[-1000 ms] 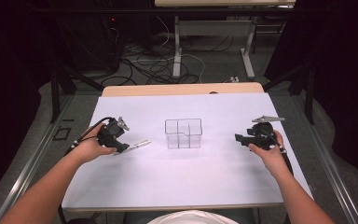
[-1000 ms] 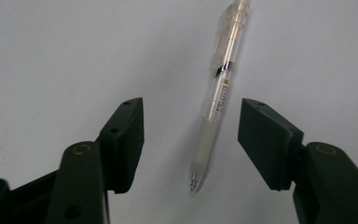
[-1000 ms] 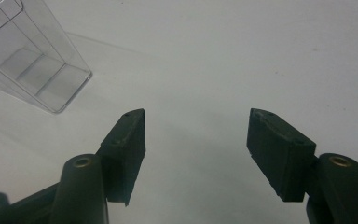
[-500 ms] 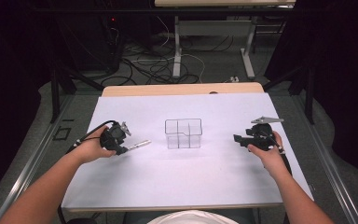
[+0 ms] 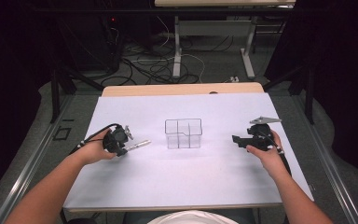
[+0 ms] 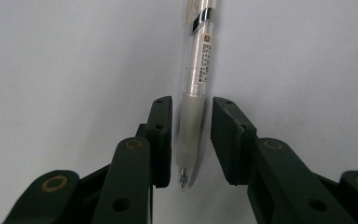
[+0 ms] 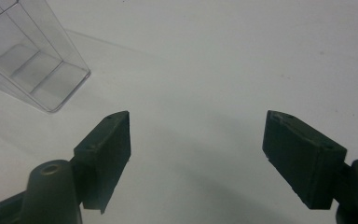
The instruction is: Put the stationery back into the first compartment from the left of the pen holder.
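Observation:
A clear-barrelled pen [image 5: 139,144] lies on the white sheet, left of a clear plastic divided box [image 5: 183,134]. My left gripper [image 5: 123,148] is at the pen's tip end. In the left gripper view the pen's [image 6: 200,70] frosted grip sits between the jaws of that gripper [image 6: 191,140]. The jaws have just been closing on it, and a thin gap still shows at the right pad. My right gripper [image 5: 237,139] rests right of the box, pointing toward it. In the right gripper view my right gripper [image 7: 198,154] is open with nothing between its jaws, which have just been widening. The box [image 7: 32,60] stands at upper left there.
The white sheet [image 5: 182,182] covers a wooden table [image 5: 182,89]. Beyond the far edge are cables and table legs on the floor. Metal rails run along both sides of the table.
The left gripper's jaws have narrowed around the pen's tip end, and the left hand has shifted slightly. The right hand has stayed in place.

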{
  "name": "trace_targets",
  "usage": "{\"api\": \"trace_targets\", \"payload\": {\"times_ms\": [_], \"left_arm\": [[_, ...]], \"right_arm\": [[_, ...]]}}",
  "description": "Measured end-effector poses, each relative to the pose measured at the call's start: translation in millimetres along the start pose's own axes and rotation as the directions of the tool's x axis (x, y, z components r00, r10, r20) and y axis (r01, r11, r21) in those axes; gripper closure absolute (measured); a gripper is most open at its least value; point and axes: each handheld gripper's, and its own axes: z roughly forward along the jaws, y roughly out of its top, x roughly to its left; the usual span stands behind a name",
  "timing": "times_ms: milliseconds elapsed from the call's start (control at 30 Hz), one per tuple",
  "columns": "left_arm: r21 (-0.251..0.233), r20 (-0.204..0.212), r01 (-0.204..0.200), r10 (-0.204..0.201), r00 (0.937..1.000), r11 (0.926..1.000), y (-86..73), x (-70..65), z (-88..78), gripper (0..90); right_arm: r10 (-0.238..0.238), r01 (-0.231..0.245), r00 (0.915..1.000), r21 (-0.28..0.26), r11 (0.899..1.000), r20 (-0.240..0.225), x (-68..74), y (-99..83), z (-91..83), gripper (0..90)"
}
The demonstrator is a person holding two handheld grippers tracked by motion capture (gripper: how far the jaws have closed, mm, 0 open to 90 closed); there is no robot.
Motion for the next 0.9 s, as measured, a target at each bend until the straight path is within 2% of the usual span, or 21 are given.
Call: {"api": "trace_targets", "payload": {"times_ms": [233,367,600,900], "left_arm": [[0.015,-0.004,-0.034,0.034,0.9994,0.9993,3.0,-2.6,2.4,74.4],[0.019,-0.023,-0.054,0.055,0.9982,0.9983,2.4,-3.6,3.1,78.6],[0.039,-0.034,-0.100,0.101,0.9943,0.9942,3.3,-5.5,2.2,79.6],[0.026,-0.028,-0.086,0.087,0.9959,0.9960,2.2,-4.4,2.5,79.8]], "right_arm": [[-0.004,0.004,1.0000,0.009,1.000,-0.008,1.7,-0.5,1.9,22.4],[-0.002,0.002,1.0000,0.010,1.000,-0.006,1.6,-0.9,2.0,22.4],[-0.001,0.001,1.0000,0.009,1.000,-0.007,1.4,-1.2,2.7,22.4],[0.000,0.000,1.0000,0.013,1.000,-0.009,2.0,-1.4,3.1,22.4]]}}
